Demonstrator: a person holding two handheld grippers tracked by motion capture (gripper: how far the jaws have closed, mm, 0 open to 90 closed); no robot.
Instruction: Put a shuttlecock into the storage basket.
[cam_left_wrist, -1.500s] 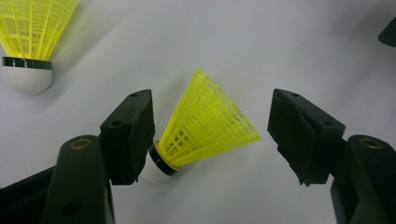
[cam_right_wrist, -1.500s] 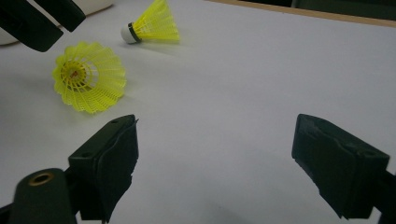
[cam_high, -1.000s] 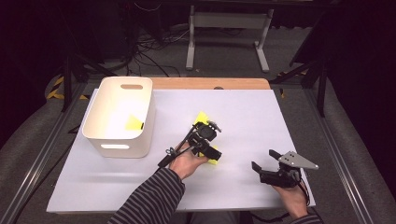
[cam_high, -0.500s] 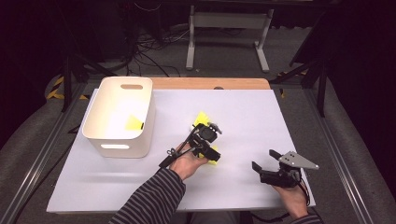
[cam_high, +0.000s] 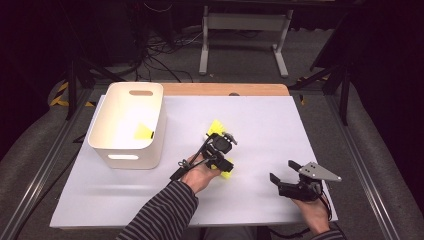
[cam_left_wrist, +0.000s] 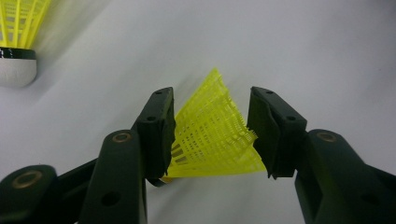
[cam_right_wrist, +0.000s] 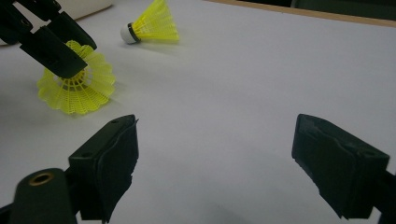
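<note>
A yellow mesh shuttlecock (cam_left_wrist: 210, 135) lies on the white table between my left gripper's (cam_left_wrist: 212, 95) black pads. The jaws have just been closing, and both pads now touch its skirt. In the high view the left gripper (cam_high: 220, 155) sits mid-table over this shuttlecock (cam_high: 226, 174); the right gripper view also shows the left gripper (cam_right_wrist: 77, 58) on that shuttlecock (cam_right_wrist: 77, 91). A second yellow shuttlecock (cam_high: 216, 128) with a white cork lies just beyond. My right gripper (cam_high: 283, 171) rests open at the front right with nothing between its jaws (cam_right_wrist: 217, 135).
A white bin (cam_high: 125, 150) stands at the left of the table with a yellow shuttlecock (cam_high: 143, 132) inside. The second shuttlecock (cam_right_wrist: 152, 23) lies on its side. The table's far wooden edge (cam_high: 225, 89) borders a dark floor with cables and a metal stand.
The left gripper's jaws have narrowed onto the yellow shuttlecock's skirt. Both hands have kept their places.
</note>
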